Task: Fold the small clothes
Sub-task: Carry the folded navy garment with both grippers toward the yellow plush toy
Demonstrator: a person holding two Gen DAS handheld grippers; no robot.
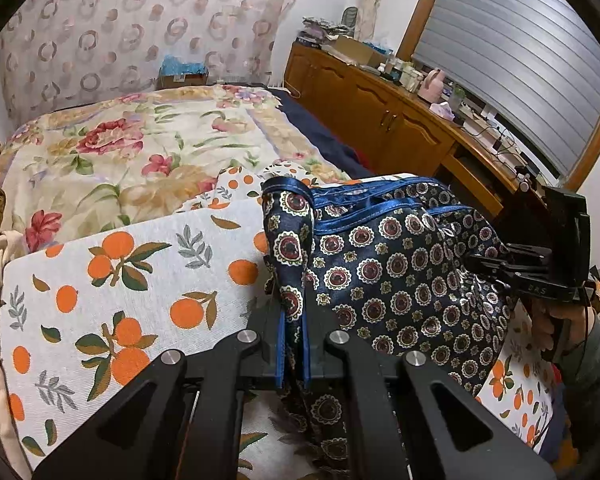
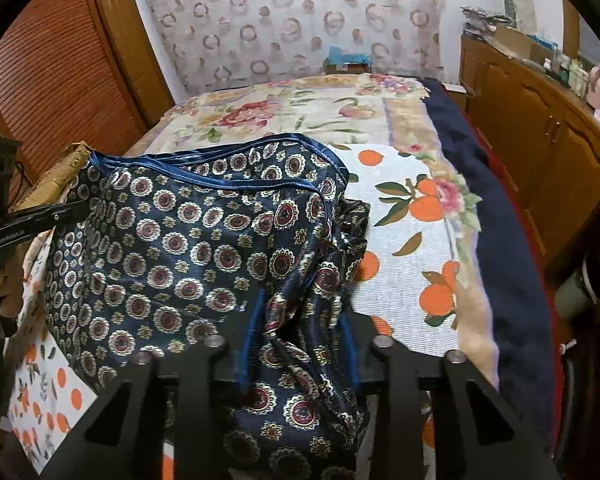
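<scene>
A navy garment with round medallion print and a blue satin waistband (image 1: 392, 276) (image 2: 188, 240) hangs stretched between my two grippers, above a white cloth printed with oranges (image 1: 112, 292) (image 2: 404, 248) on the bed. My left gripper (image 1: 295, 320) is shut on one end of the garment, with fabric bunched between its blue pads. My right gripper (image 2: 300, 320) is shut on the other end; its jaws stand wider around a thick bunch of fabric. The right gripper also shows in the left wrist view (image 1: 476, 264), and the left gripper in the right wrist view (image 2: 76, 210).
A floral bedspread (image 1: 140, 152) covers the bed behind the orange-print cloth. A wooden cabinet (image 1: 380, 112) with bottles and clutter runs along the right side. A slatted wooden door (image 2: 52, 80) stands at the left. A patterned curtain (image 2: 292, 20) hangs behind the bed.
</scene>
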